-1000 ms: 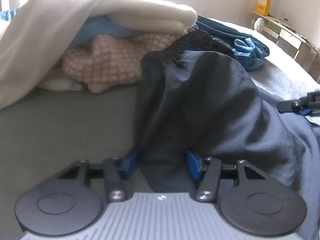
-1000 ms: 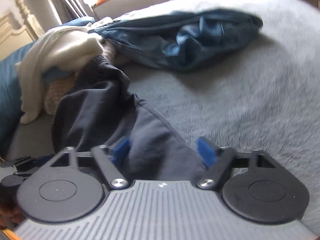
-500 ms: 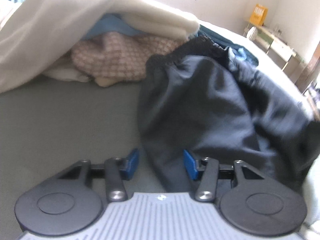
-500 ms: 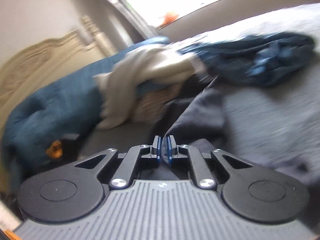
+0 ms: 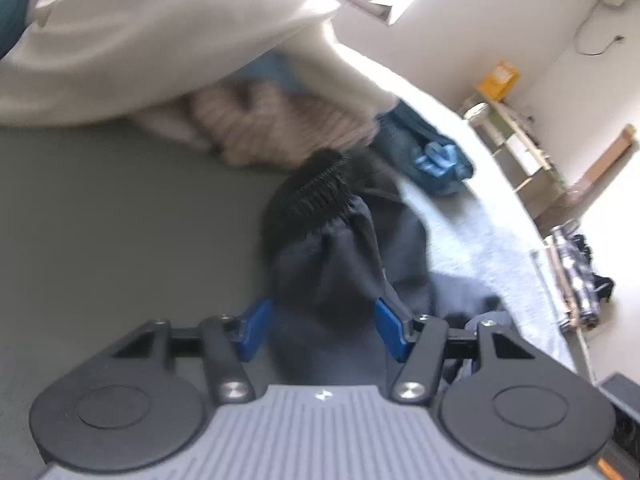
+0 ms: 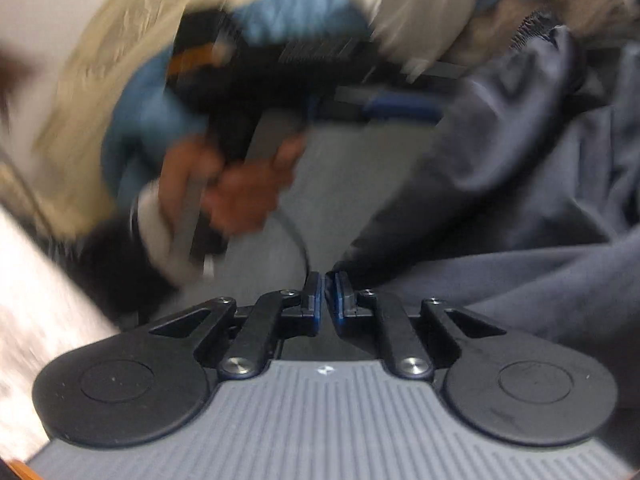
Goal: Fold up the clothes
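Dark navy shorts (image 5: 340, 264) with a black elastic waistband lie bunched on the grey bed (image 5: 120, 220). My left gripper (image 5: 322, 316) has its jaws partway apart and opening. The shorts' fabric runs between its blue pads (image 5: 390, 330) without being squeezed. In the right wrist view the left gripper's finger (image 6: 400, 106) reaches into the shorts (image 6: 500, 152), with a hand (image 6: 244, 192) on its handle. My right gripper (image 6: 325, 280) is shut, and an edge of the dark fabric runs into its pads. This view is blurred.
A pile of clothes lies behind the shorts: a cream garment (image 5: 160, 40), a pink checked one (image 5: 272, 128) and a blue one (image 5: 432, 156). A shelf (image 5: 512, 132) stands by the far wall. A blue duvet (image 6: 136, 112) lies at the bed's head.
My right gripper closed on the shorts' fabric and swung left until the hand with the left gripper came into its view. My left gripper rose and rolled, and its jaws widened slightly.
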A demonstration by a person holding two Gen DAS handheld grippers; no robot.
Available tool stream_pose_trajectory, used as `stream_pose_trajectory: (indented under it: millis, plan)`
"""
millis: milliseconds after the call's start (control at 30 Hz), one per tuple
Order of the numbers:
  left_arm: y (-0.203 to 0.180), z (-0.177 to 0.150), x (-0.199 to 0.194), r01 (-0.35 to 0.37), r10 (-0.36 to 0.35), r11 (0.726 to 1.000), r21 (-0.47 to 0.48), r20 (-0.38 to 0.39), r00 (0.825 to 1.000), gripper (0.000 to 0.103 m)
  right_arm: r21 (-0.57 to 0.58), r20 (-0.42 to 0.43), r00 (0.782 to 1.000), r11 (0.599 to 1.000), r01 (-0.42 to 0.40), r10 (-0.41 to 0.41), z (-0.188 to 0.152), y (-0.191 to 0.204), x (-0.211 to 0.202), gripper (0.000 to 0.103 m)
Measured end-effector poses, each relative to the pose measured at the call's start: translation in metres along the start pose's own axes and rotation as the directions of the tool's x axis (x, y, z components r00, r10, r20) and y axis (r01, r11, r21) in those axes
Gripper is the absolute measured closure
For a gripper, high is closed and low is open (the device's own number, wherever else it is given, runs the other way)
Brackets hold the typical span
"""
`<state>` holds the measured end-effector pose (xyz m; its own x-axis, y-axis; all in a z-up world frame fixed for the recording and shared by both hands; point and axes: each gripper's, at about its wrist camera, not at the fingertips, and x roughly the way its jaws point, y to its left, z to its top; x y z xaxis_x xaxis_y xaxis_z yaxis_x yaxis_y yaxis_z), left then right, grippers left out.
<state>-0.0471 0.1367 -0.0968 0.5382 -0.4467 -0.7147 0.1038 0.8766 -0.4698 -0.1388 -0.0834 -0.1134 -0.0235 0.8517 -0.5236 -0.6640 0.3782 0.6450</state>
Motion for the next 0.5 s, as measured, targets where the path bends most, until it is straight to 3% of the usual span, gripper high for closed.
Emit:
stream_pose_trajectory:
  millis: [100, 167, 200, 267, 400, 467, 500]
  plan:
    - [0.012, -0.006, 0.004, -0.023, 0.023, 1.0, -0.013, -0.021, 1.0, 0.044, -0.005, -0.098, 0.995, 1.0, 0.024, -0.024, -0.001, 0.005, 0.016, 0.09]
    - [0.019, -0.008, 0.007, -0.04, 0.039, 0.999, -0.027, -0.034, 0.999, 0.043, -0.011, -0.142, 0.989, 0.999, 0.043, -0.045, 0.001, 0.008, 0.019, 0.072]
    - [0.022, -0.008, 0.009, -0.048, 0.047, 0.998, -0.035, -0.039, 0.998, 0.043, -0.013, -0.137, 0.99, 0.999, 0.044, -0.046, 0.004, 0.009, 0.014, 0.069]
    - [0.029, -0.008, 0.015, -0.061, 0.058, 0.997, -0.051, -0.045, 0.997, 0.042, -0.02, -0.089, 0.996, 0.999, 0.029, -0.031, 0.014, 0.013, -0.005, 0.053]
    - [0.043, -0.004, 0.036, -0.063, 0.057, 0.993, -0.102, -0.063, 0.996, 0.036, -0.055, 0.074, 0.997, 0.998, 0.035, -0.031, 0.039, 0.015, -0.066, 0.033]
    - [0.047, -0.002, 0.047, -0.056, 0.047, 0.99, -0.127, -0.073, 0.996, 0.036, -0.013, 0.169, 0.978, 0.992, 0.125, -0.121, 0.045, 0.002, -0.097, 0.016]
    - [0.047, -0.001, 0.052, -0.051, 0.041, 0.99, -0.134, -0.076, 0.996, 0.036, 0.028, 0.21, 0.961, 0.983, 0.18, -0.182, 0.047, -0.008, -0.111, 0.016]
